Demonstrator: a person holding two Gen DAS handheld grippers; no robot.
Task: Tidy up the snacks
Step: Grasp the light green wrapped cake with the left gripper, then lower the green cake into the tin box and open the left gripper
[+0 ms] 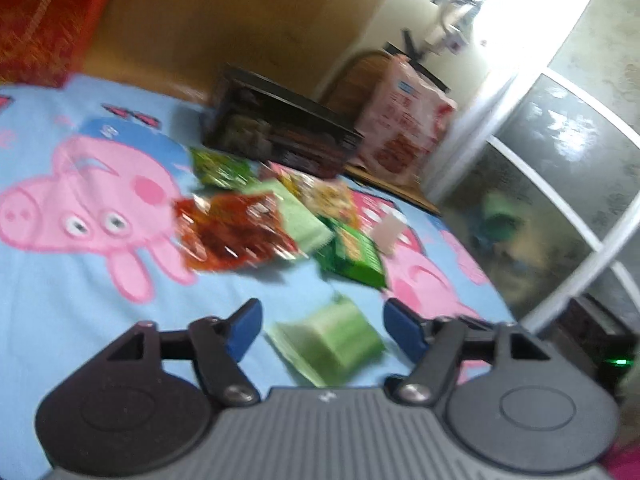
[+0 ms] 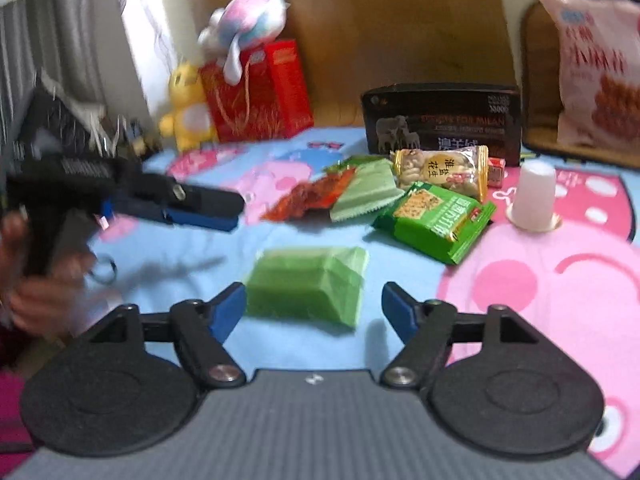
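A pale green snack packet [image 2: 308,284] lies alone on the blue cartoon sheet, just ahead of my open right gripper [image 2: 314,304]; it also shows between the fingers of my open left gripper [image 1: 322,326] as the same pale green packet [image 1: 332,340]. Beyond it lies a pile: a red packet [image 2: 308,196], a second pale green packet [image 2: 364,190], a dark green cracker bag [image 2: 436,220] and a yellow peanut bag [image 2: 440,172]. A dark open box [image 2: 442,120] stands behind the pile. The left gripper also appears in the right wrist view [image 2: 208,208], hand-held at the left.
A white paper cup [image 2: 534,194] stands upside down right of the pile. A large pink snack bag [image 2: 600,64] leans at the back right. A red gift bag [image 2: 256,92] and plush toys [image 2: 188,108] stand at the back left. A glass door [image 1: 560,184] lies right of the bed.
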